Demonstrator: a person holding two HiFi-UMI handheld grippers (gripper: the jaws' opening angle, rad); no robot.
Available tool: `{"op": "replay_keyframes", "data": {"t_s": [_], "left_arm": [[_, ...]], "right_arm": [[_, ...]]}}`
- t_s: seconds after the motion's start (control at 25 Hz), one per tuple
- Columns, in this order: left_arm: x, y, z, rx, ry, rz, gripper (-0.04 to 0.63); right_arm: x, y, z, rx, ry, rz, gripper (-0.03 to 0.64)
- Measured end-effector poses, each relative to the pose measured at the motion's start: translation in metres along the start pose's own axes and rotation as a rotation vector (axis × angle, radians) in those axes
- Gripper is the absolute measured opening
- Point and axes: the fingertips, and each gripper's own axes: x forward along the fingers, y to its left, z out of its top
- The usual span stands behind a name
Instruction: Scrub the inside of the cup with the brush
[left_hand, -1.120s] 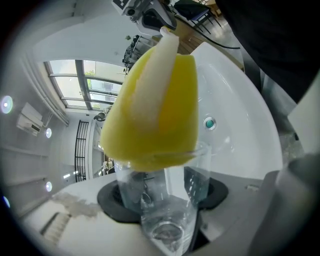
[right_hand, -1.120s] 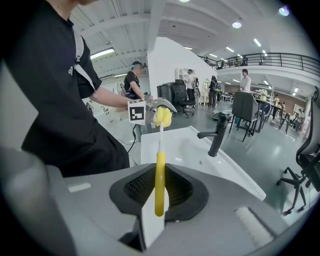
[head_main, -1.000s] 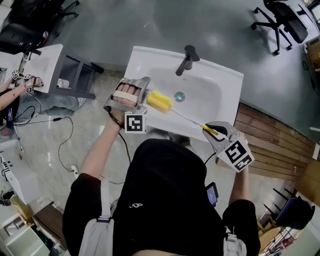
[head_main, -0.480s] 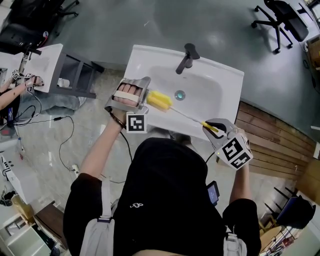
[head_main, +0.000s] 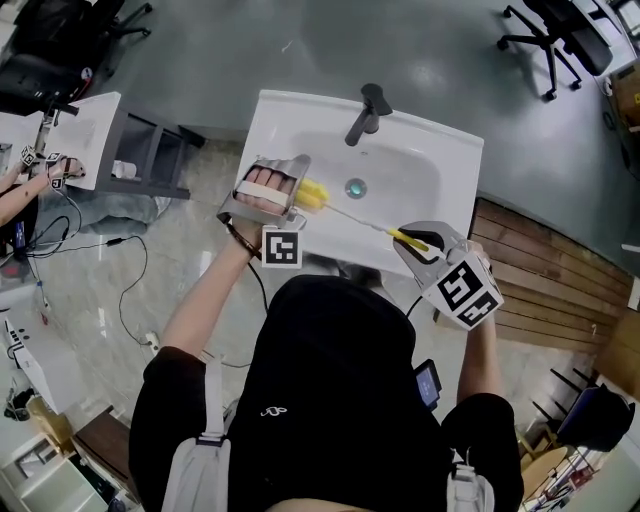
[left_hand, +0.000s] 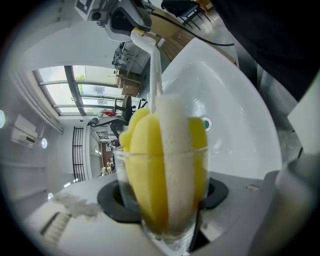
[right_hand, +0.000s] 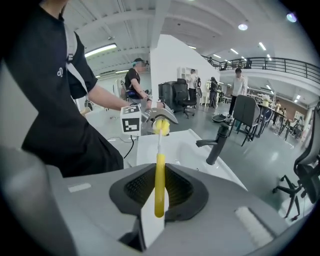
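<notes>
My left gripper (head_main: 278, 192) is shut on a clear glass cup (left_hand: 121, 175) and holds it over the left edge of the white sink (head_main: 440, 165). The cup's mouth faces my right gripper. In the left gripper view the yellow and white sponge head (left_hand: 155, 165) of the brush fills most of the cup and sticks out above its rim. The head view shows only a bit of that sponge head (head_main: 314, 194) outside the left jaws. The brush's thin stem runs to its yellow handle (right_hand: 159, 190). My right gripper (head_main: 420, 243) is shut on that handle at the sink's front right.
A dark faucet (head_main: 365, 115) stands at the back of the sink, above the round drain (head_main: 355, 187). A grey stand (head_main: 150, 150) and loose cables (head_main: 110, 250) are on the floor to the left. Wooden boards (head_main: 540, 290) lie to the right. Other people (right_hand: 239, 82) stand far behind.
My right gripper has moved up and left toward the cup. The sponge head, earlier mostly outside the left jaws, has slid deeper into the cup. The left gripper has kept its place.
</notes>
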Motion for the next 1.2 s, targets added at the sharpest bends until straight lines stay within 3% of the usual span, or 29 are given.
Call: {"op": "replay_keyframes", "data": {"t_s": [1.2], "left_arm": [[0.008, -0.003, 0.01, -0.013, 0.026, -0.046, 0.273]], "right_arm": [[0.043, -0.008, 0.017, 0.005, -0.03, 0.069, 0.054]]}}
